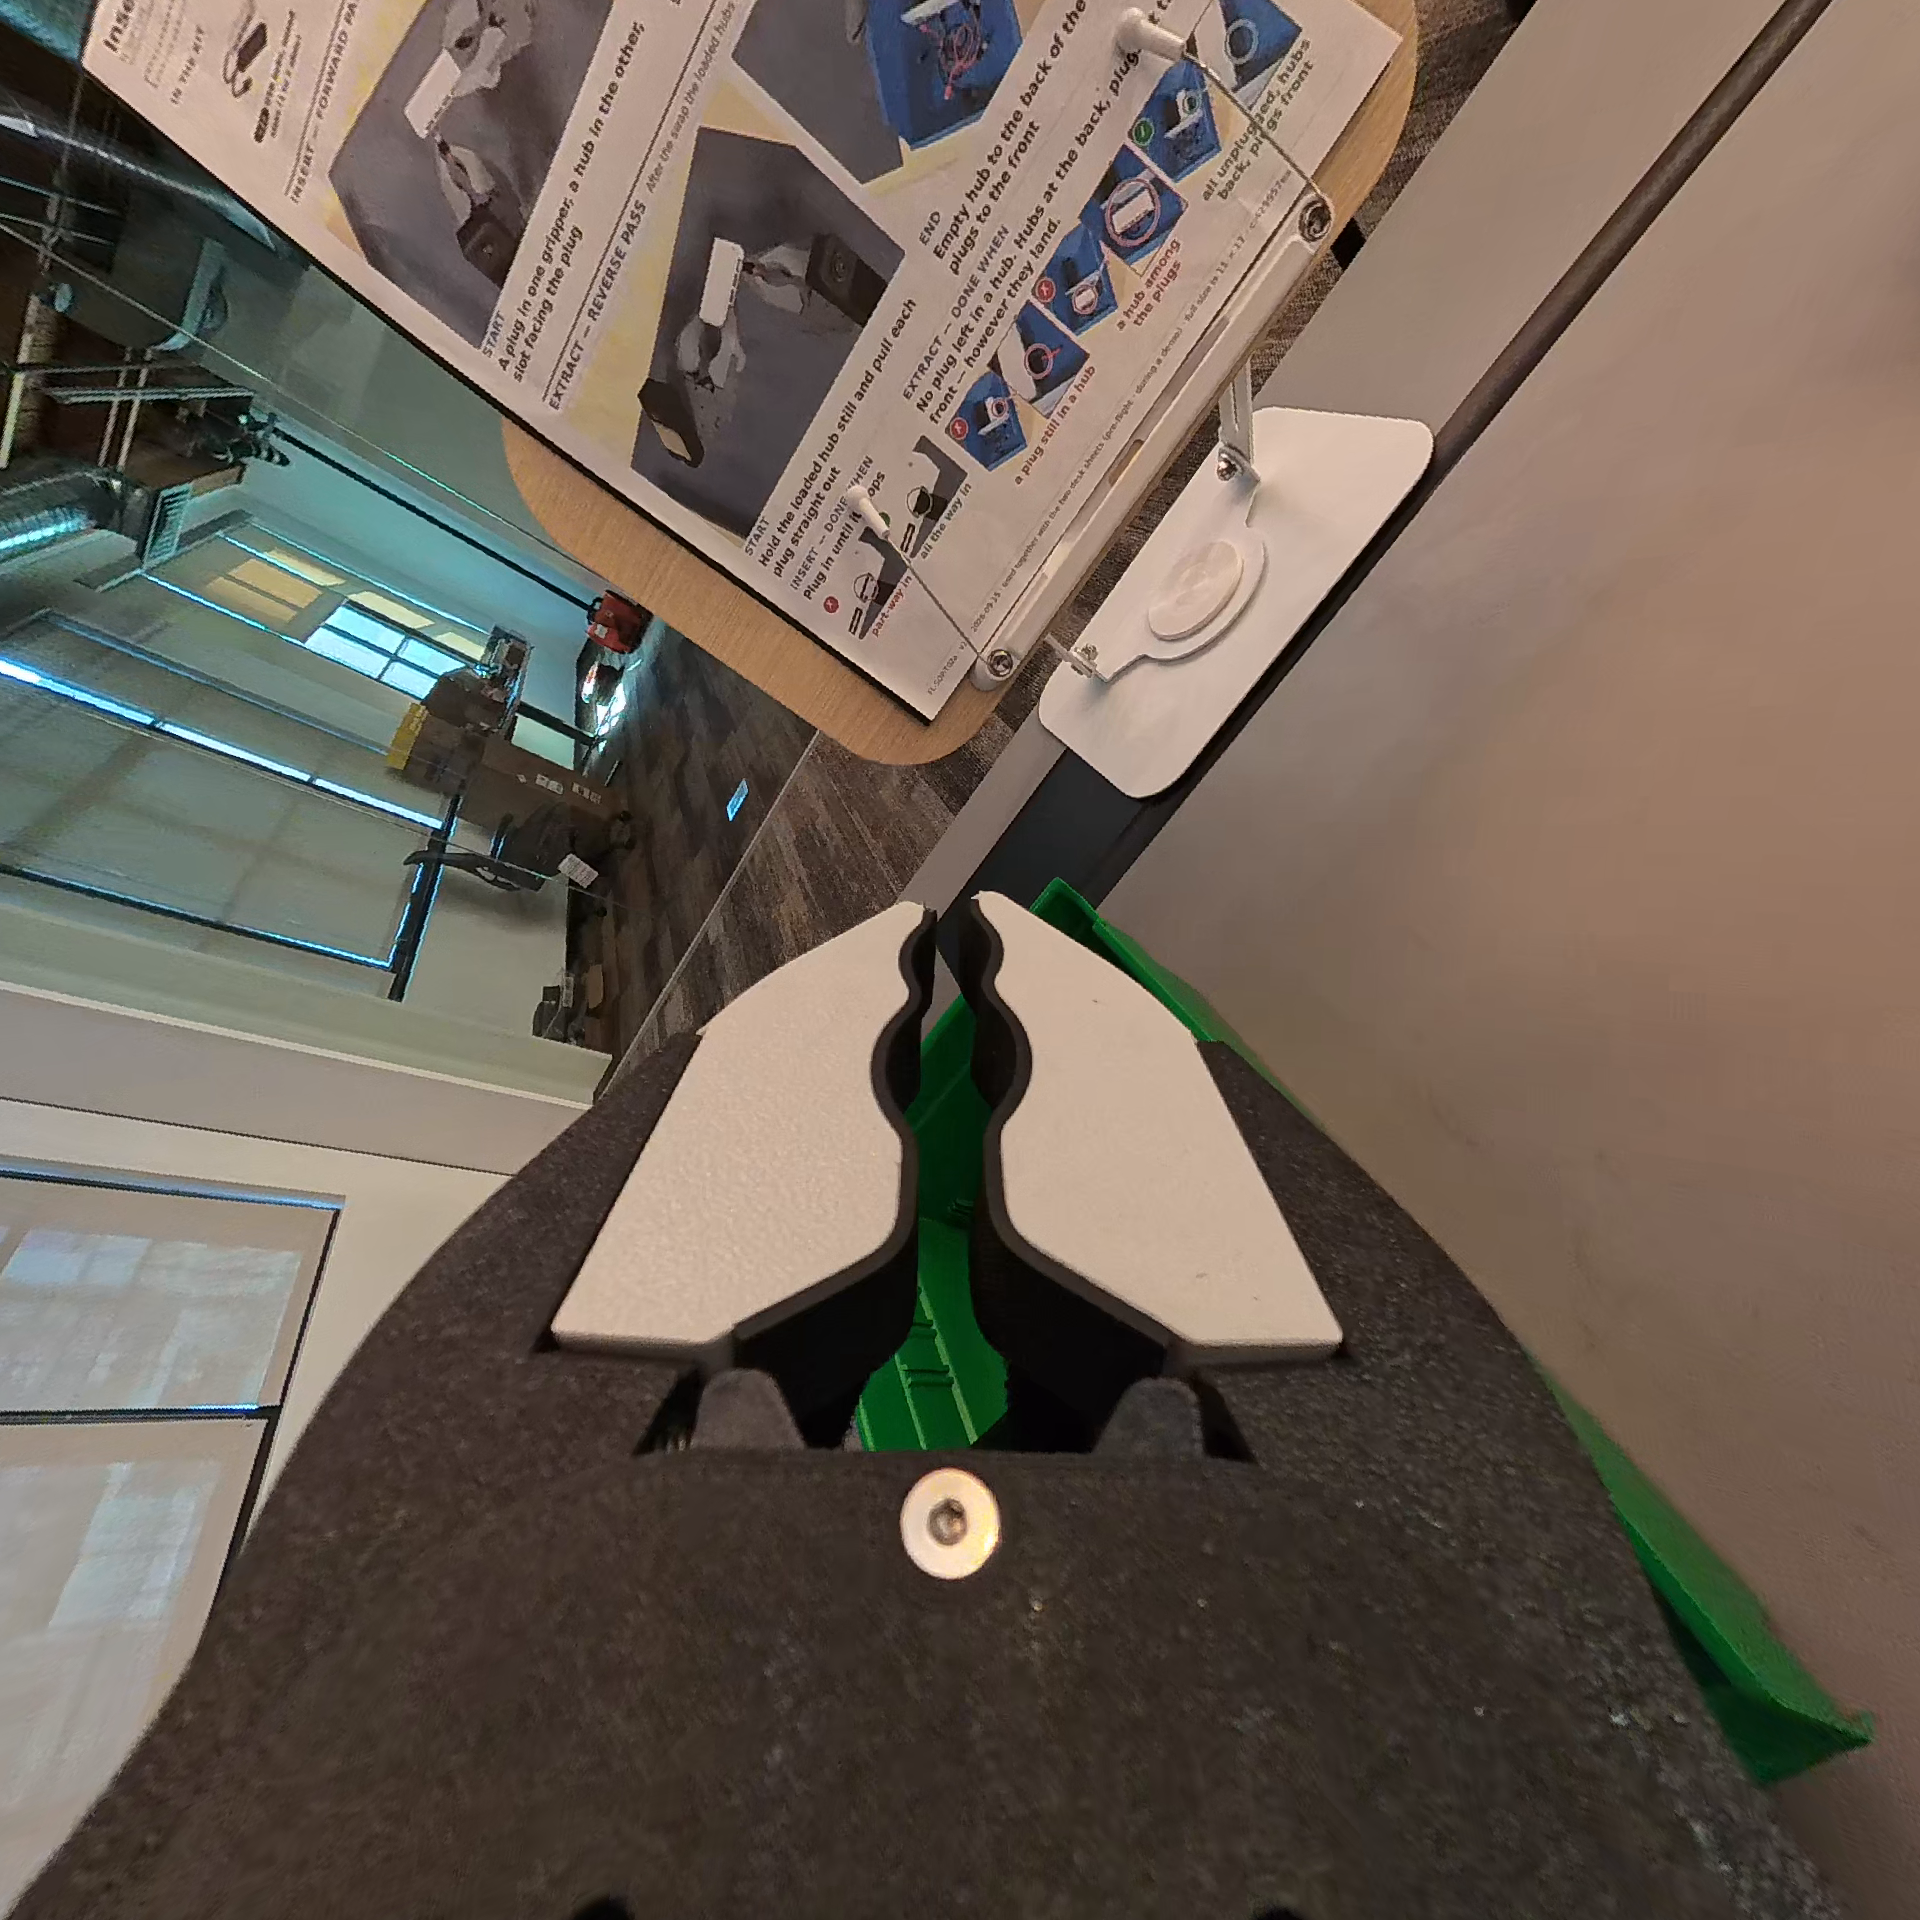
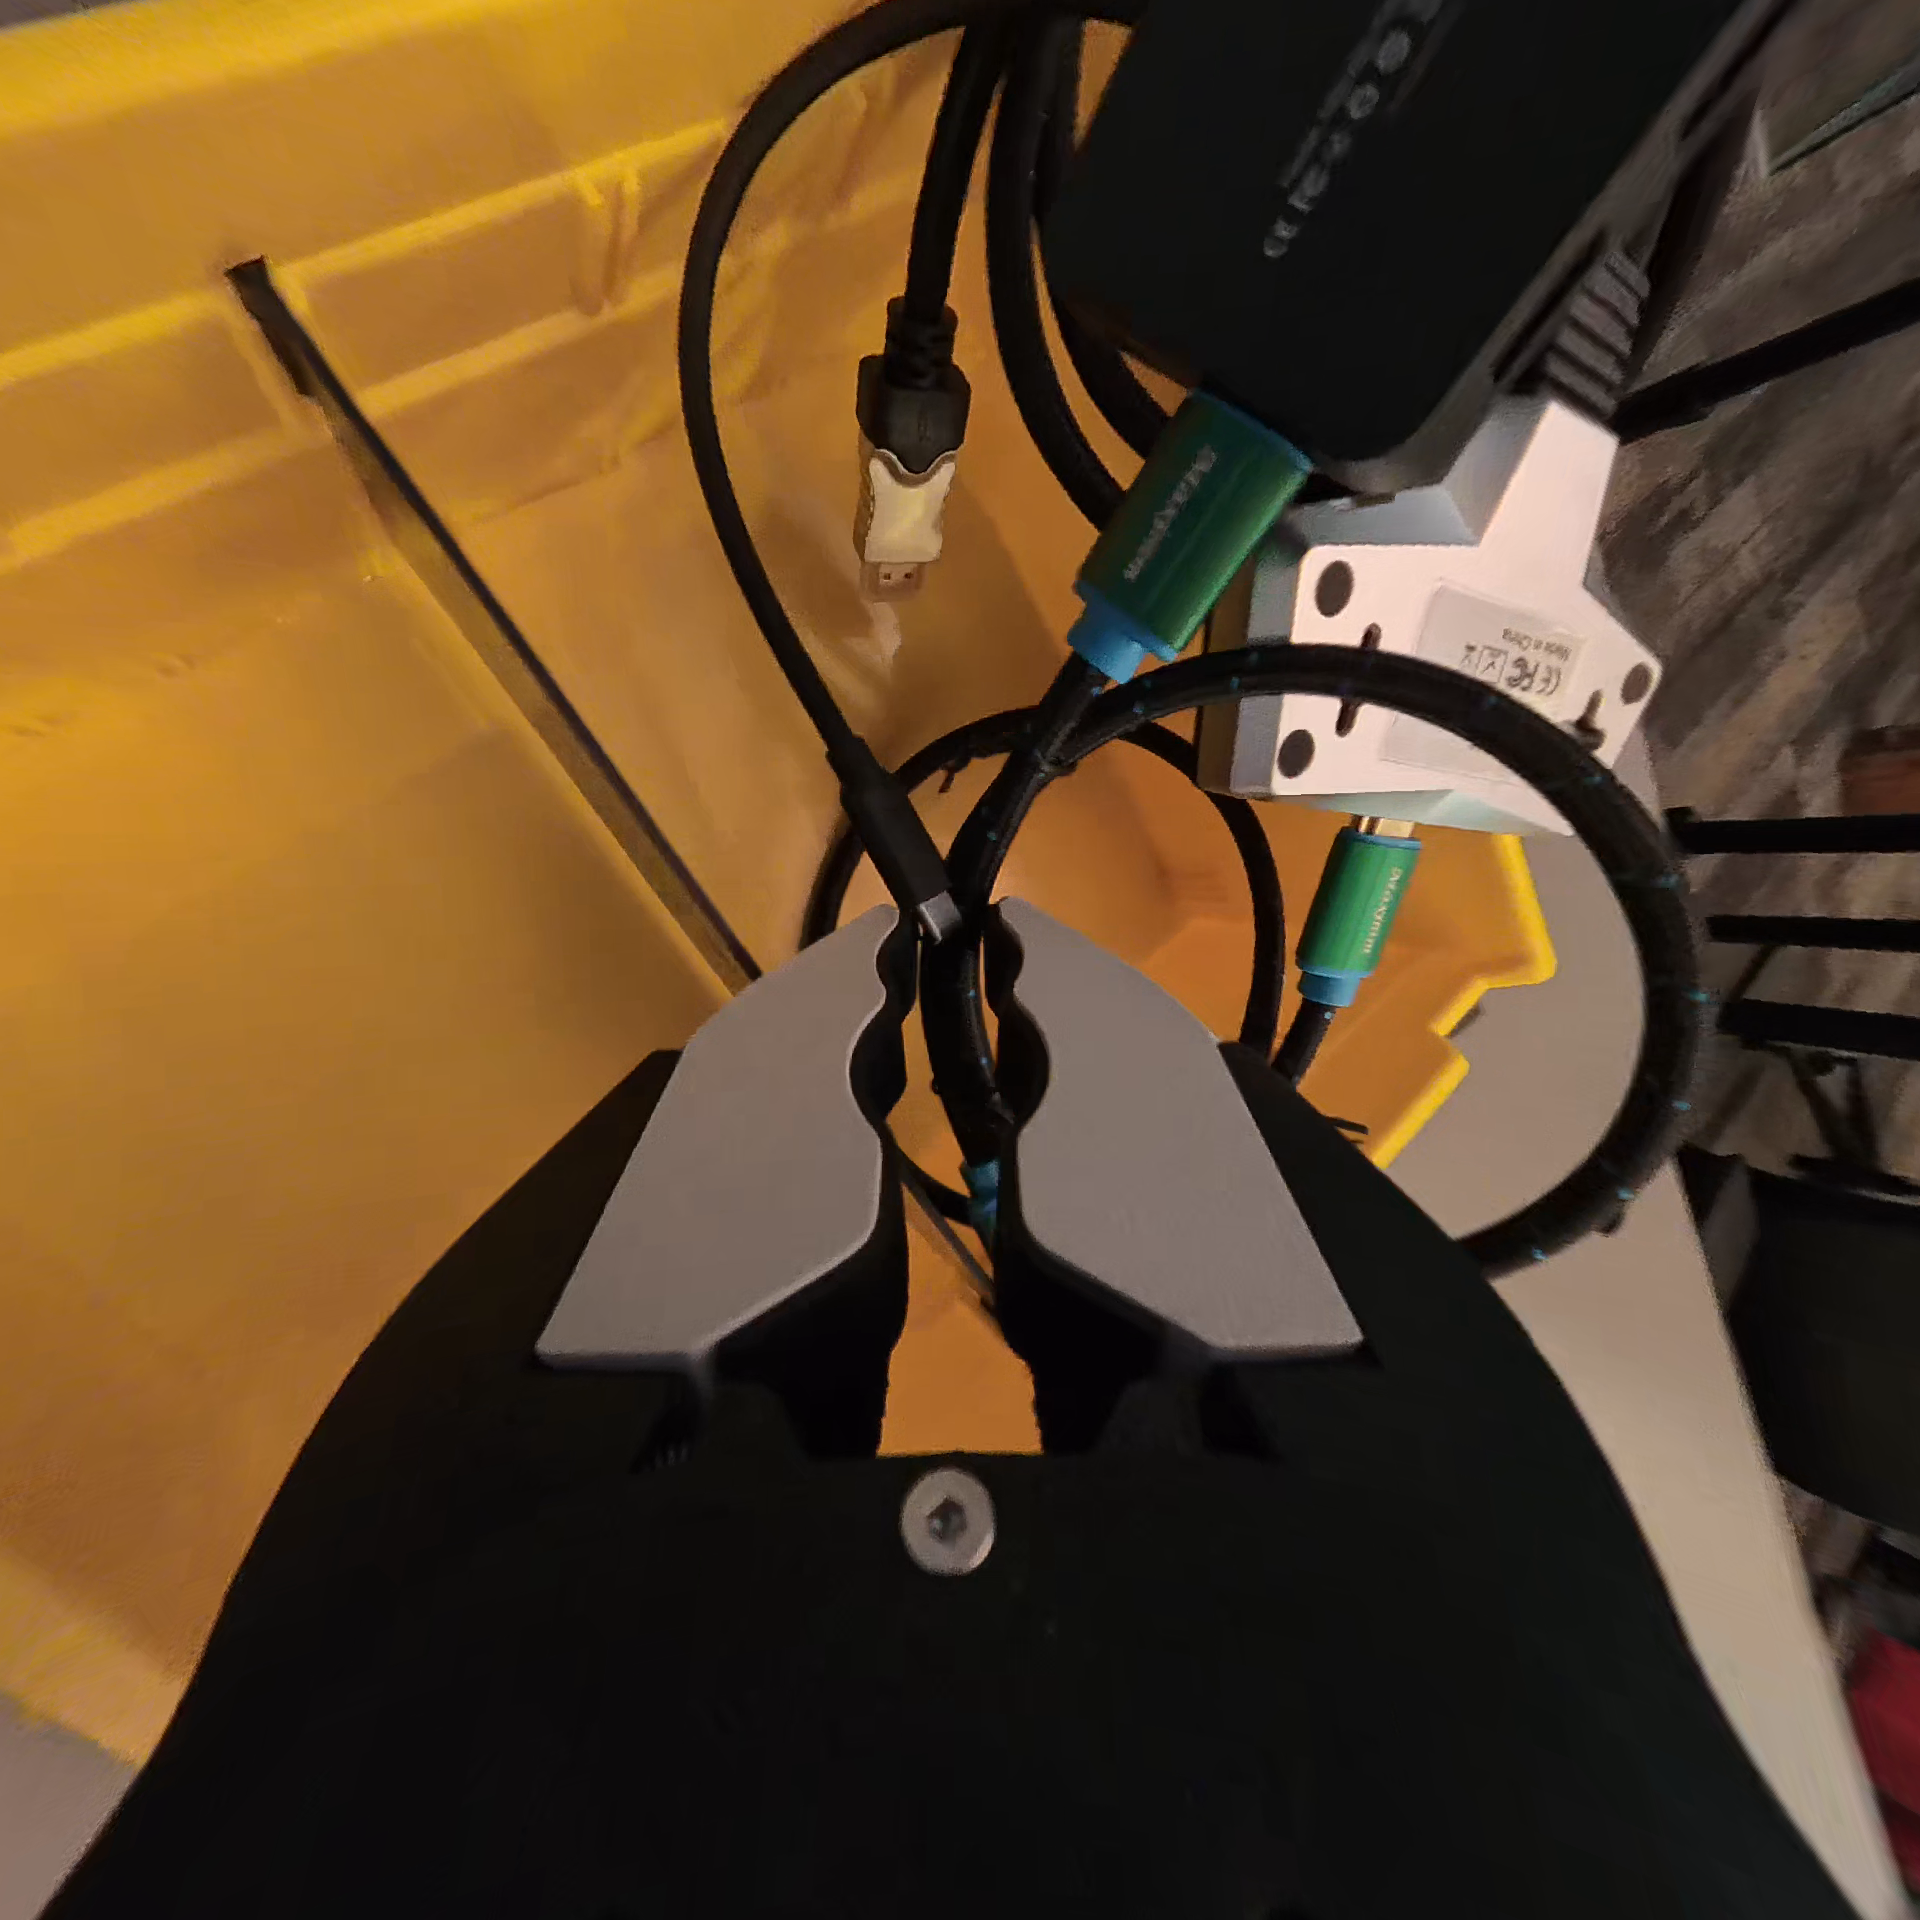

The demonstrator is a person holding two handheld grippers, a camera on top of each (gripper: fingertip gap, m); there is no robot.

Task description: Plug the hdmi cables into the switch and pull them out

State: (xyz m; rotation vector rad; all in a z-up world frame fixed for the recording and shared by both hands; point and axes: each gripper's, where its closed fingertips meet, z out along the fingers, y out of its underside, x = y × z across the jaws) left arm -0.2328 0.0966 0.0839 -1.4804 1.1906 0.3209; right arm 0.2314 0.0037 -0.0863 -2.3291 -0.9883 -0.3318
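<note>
In the right wrist view my right gripper [image 2: 948, 920] is shut on a black braided HDMI cable with blue flecks [image 2: 1351, 665], which loops to the right. Above it hang a black switch box [image 2: 1299, 208] and a white hub [image 2: 1455, 665]. One green HDMI plug [image 2: 1184, 530] sits at the black box's lower edge. A second green plug [image 2: 1361, 914] points its gold tip at the white hub. A loose silver-headed plug [image 2: 904, 499] dangles free. A thin black cable's small connector [image 2: 935, 914] lies at my fingertips. My left gripper [image 1: 953, 920] is shut and empty.
A yellow bin [image 2: 312, 727] lies below the cables. In the left wrist view a green bin [image 1: 1143, 966] sits behind my fingers on a pale table [image 1: 1558, 935]. An instruction sheet [image 1: 727, 260] stands on a wooden board with a white base [image 1: 1247, 582]. There is about 50 cm between the tips of the two grippers. The loose silver-headed plug [image 2: 904, 499] lies some 10 cm from my right tips, 45 cm from my left tips.
</note>
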